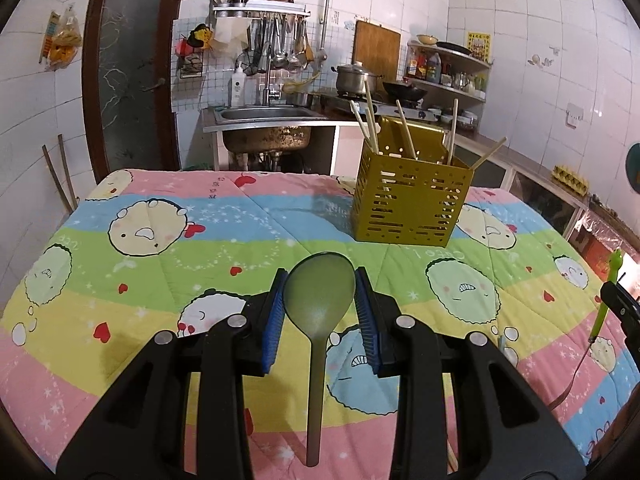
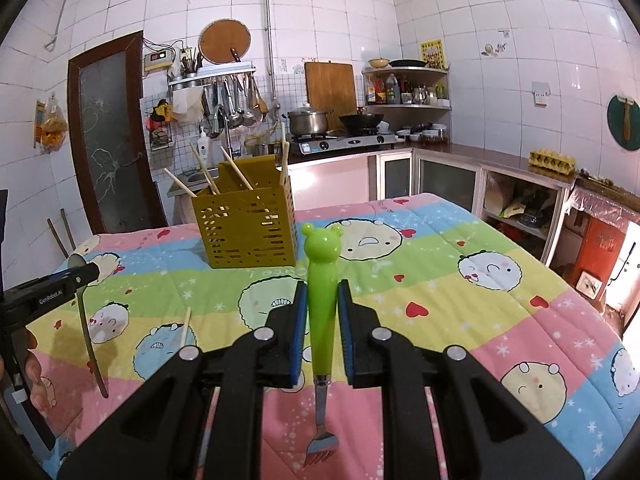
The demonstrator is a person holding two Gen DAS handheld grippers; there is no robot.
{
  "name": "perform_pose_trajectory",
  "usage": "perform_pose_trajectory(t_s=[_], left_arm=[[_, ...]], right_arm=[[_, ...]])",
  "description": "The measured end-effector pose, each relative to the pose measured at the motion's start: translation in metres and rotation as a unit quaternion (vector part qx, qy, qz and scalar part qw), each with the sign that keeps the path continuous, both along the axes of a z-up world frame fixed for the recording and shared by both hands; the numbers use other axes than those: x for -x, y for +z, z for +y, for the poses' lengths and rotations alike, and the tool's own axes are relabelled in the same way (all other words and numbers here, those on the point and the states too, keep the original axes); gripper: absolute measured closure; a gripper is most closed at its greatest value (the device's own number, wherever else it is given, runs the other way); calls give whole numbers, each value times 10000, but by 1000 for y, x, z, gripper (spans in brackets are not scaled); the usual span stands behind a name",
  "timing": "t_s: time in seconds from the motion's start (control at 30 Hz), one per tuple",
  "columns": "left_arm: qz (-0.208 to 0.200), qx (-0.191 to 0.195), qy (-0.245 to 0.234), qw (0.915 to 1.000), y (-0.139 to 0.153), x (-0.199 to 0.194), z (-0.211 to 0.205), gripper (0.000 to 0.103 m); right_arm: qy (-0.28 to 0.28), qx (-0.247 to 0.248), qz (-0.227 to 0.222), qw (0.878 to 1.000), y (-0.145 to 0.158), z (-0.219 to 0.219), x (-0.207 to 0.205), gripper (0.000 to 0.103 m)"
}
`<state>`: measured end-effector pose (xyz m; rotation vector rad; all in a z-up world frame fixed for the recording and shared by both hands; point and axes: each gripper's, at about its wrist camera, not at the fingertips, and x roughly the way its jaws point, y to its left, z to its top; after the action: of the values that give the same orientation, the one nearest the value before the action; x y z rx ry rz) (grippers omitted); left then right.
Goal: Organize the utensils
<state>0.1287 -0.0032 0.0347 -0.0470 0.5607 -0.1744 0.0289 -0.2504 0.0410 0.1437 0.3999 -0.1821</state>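
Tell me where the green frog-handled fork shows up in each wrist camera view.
Left wrist view: the green frog-handled fork sits at the far right edge, held by the right gripper.
Right wrist view: the fork stands dead centre, handle up, tines down, clamped between the jaws.
Shared landmark: the yellow slotted utensil holder with chopsticks, on the quilt.

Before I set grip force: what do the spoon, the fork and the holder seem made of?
Spoon: matte olive plastic, apparently, slightly translucent. Fork: glossy green plastic frog handle, shiny metal tines. Holder: slotted thin walls, dull gold, painted metal or plastic; unclear.
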Motion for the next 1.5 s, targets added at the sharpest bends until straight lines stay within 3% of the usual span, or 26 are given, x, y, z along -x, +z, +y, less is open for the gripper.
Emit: perform_pose_trajectory(t_s=[0.47, 0.5, 0.57, 0.6, 0.9, 1.0, 1.07, 1.1, 1.5], left_arm=[[-161, 162, -22, 9997, -2, 21, 22, 71], [-168, 156, -20, 9997, -2, 22, 22, 72], [-154, 150, -48, 9998, -2, 23, 23, 86], [-114, 168, -78, 9998, -3, 22, 24, 88], [207, 183, 116, 9996, -10, 2, 40, 89], [415, 139, 245, 9987, -14, -10, 44, 74], [508, 18, 291, 9983, -18, -17, 44, 48], [546, -37, 313, 9980, -19, -20, 43, 43], [1572, -292, 290, 9867, -69, -75, 29, 38]], right_arm=[[19, -17, -83, 10000, 1, 2, 13, 87], [21, -10, -89, 10000, 1, 2, 14, 87], [9, -12, -95, 10000, 0, 2, 14, 87], [8, -22, -100, 9999, 0, 2, 15, 87], [-7, -18, -28, 10000, -3, -2, 7, 87], [-25, -45, 8, 10000, -4, -3, 3, 87], [-9, -50, 58, 10000, -5, -3, -2, 87], [2, -50, 92, 9999, -5, -3, -4, 87], [32, -94, 463, 9989, -12, -8, -38, 87]])
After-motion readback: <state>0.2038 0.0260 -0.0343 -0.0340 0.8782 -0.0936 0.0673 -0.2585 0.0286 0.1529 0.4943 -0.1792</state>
